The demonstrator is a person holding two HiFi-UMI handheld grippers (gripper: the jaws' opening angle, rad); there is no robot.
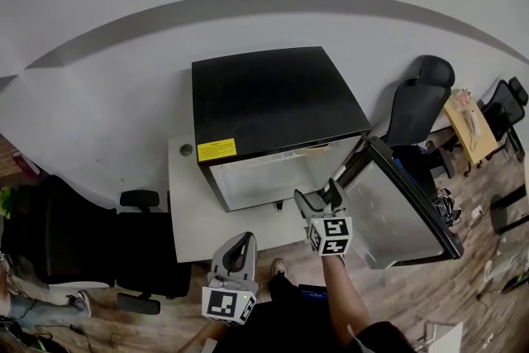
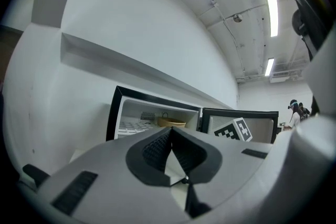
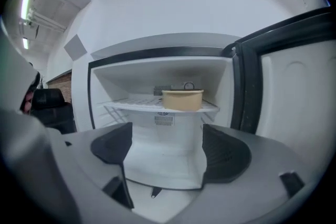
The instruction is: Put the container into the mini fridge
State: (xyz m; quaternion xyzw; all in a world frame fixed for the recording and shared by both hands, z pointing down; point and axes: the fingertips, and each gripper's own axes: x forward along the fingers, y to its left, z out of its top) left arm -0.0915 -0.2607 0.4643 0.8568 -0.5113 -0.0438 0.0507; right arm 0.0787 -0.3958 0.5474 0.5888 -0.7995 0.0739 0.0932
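**Placement looks done**

My right gripper (image 3: 165, 149) has its jaws wide and empty before the open mini fridge (image 3: 157, 57). The tan container (image 3: 182, 99) sits on the wire shelf (image 3: 131, 106), toward its right edge. My left gripper (image 2: 170, 136), jaws together on nothing, hangs back by the table's (image 1: 194, 215) front edge, unneeded.

The left gripper (image 1: 245, 241) sits low at the person's left and points roughly level and forward. Its jaws are closed, and the dark pads (image 2: 156, 148) meet at their tips. The right gripper (image 1: 318, 196) is held further forward and to the right, tipped slightly downward, with its jaws spread wide and its ribbed pads (image 3: 224, 152) well apart. The bare right forearm (image 1: 347, 302) runs up behind it to the marker cube (image 1: 332, 235).
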